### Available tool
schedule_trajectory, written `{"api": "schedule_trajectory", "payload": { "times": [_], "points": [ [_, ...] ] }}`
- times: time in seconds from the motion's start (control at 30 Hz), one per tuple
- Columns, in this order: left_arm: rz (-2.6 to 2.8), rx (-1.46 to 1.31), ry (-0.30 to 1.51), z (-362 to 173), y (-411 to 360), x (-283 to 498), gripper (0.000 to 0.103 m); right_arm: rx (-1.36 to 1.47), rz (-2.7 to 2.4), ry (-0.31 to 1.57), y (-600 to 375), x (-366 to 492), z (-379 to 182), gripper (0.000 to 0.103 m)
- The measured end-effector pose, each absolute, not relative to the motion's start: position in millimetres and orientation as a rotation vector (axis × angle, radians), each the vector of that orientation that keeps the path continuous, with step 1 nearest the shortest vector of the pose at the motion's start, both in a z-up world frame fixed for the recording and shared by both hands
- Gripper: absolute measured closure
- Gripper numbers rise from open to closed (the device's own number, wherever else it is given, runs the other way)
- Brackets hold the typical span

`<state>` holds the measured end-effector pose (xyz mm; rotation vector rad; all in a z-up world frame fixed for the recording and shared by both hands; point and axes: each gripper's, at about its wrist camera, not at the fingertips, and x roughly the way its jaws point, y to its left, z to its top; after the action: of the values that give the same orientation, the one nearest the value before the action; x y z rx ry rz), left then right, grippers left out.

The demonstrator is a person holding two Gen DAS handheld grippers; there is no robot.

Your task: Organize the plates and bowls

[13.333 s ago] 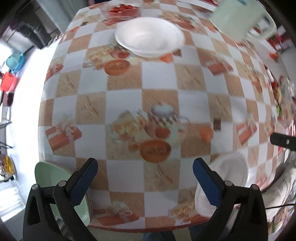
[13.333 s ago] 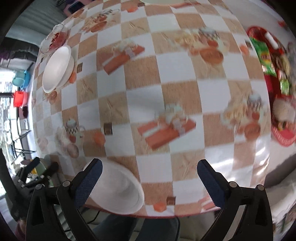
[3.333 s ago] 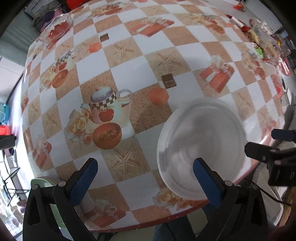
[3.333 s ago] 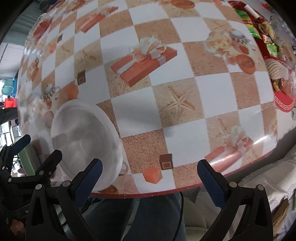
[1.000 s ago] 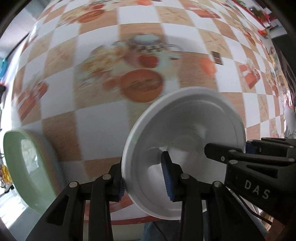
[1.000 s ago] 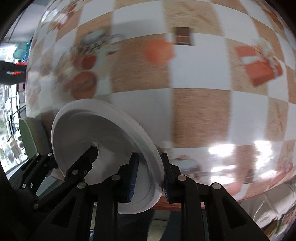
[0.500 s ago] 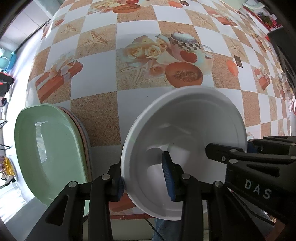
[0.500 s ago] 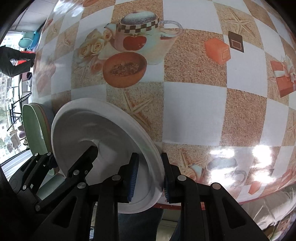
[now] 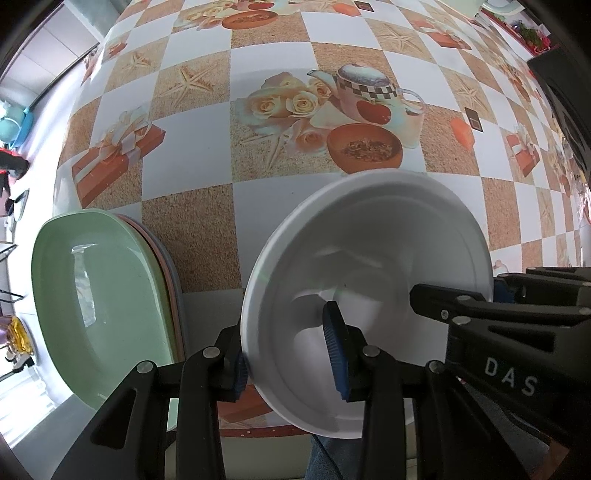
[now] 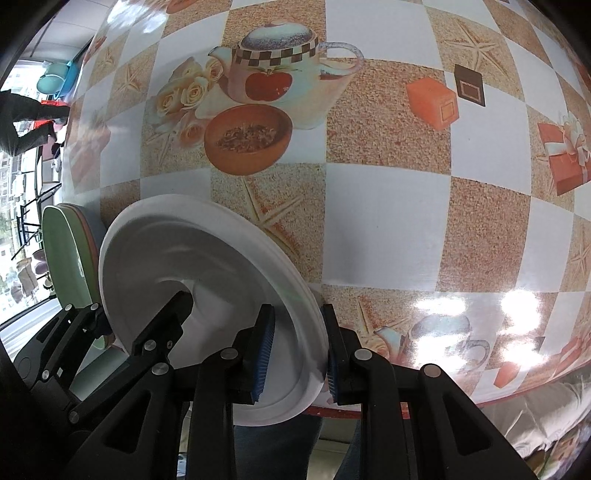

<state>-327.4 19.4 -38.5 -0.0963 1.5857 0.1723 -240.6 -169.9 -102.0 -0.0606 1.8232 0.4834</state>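
A white bowl [image 9: 373,251] is held at the table's near edge by both grippers, tilted toward me. My left gripper [image 9: 288,354] is shut on its left rim, one pad inside and one outside. My right gripper [image 10: 295,354] is shut on the opposite rim; the bowl [image 10: 207,266] fills the lower left of its view. The right gripper's black body [image 9: 517,325] shows at the right of the left wrist view. A stack of plates with a green plate [image 9: 96,295] on top lies just left of the bowl, also in the right wrist view [image 10: 70,251].
The table [image 9: 192,155] has a checkered cloth printed with teapots, roses and gift boxes. Its near edge [image 10: 443,398] runs just under the bowl. Red packets [image 9: 528,29] lie at the far right. A blue item [image 9: 14,122] stands beyond the table's left side.
Both grippers have carried the bowl a little leftward toward the plate stack. The green plate now shows more fully in the left wrist view. Both grips are unchanged.
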Motion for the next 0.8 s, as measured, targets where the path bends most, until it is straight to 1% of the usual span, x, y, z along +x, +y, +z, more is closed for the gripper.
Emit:
{"api": "schedule_trajectory", "payload": {
  "times": [0.37, 0.6, 0.8],
  "points": [
    [0.164, -0.102, 1.592, -37, 21, -328, 0.064, -0.065, 0.48, 1.834, -171, -242, -98, 0.077],
    [0.167, -0.106, 1.526, -8, 22, -328, 0.064, -0.098, 0.499, 1.786, -160, -230, -65, 0.077],
    [0.238, -0.13, 1.449, 27, 46, -334, 0.064, -0.166, 0.574, 1.728, -123, -230, -31, 0.077]
  ]
}}
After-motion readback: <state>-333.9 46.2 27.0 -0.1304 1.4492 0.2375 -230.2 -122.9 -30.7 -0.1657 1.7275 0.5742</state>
